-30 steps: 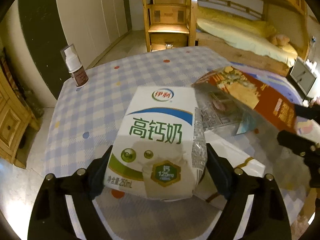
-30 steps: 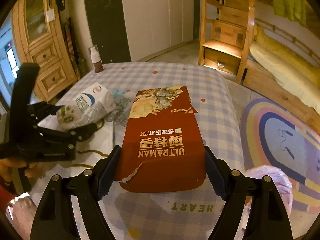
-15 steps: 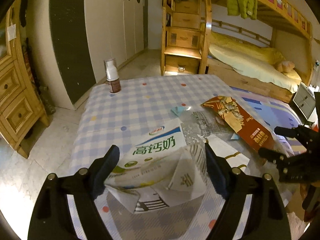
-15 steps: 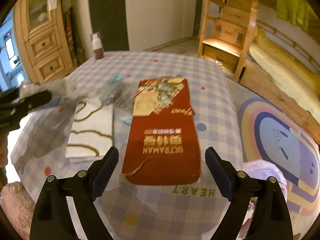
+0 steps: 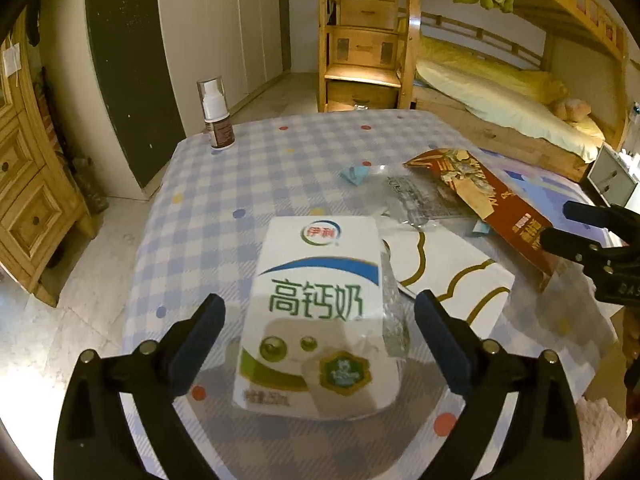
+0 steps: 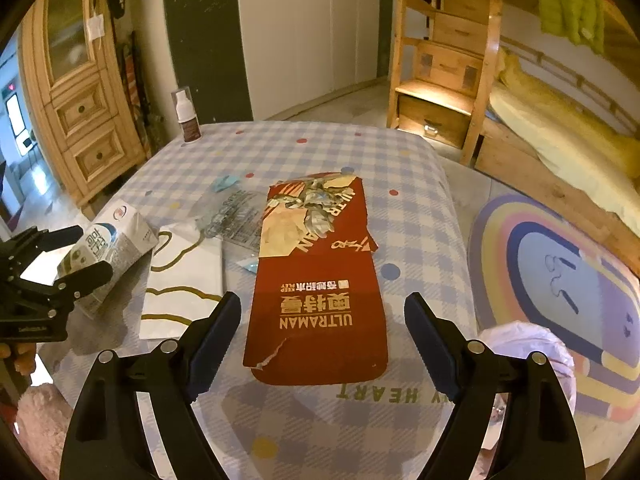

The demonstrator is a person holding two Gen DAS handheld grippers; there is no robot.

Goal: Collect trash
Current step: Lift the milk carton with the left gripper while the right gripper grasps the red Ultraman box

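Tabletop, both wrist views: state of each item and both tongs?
milk carton: crumpled, lying on the table between the left tongs' fingers, gaps both sides
left tongs: open, jaws just opened further
red Ultraman pack: flat, torn open, ungripped
right tongs: open
clear wrapper: crumpled, partly under the red pack
spray bottle: upright, capped
white paper: flat

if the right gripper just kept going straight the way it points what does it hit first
Most likely the red packet. It lies flat on the table, centred between the open fingers of the right gripper, which tilts down toward it. Depth is unclear, so it may land on the near torn end.
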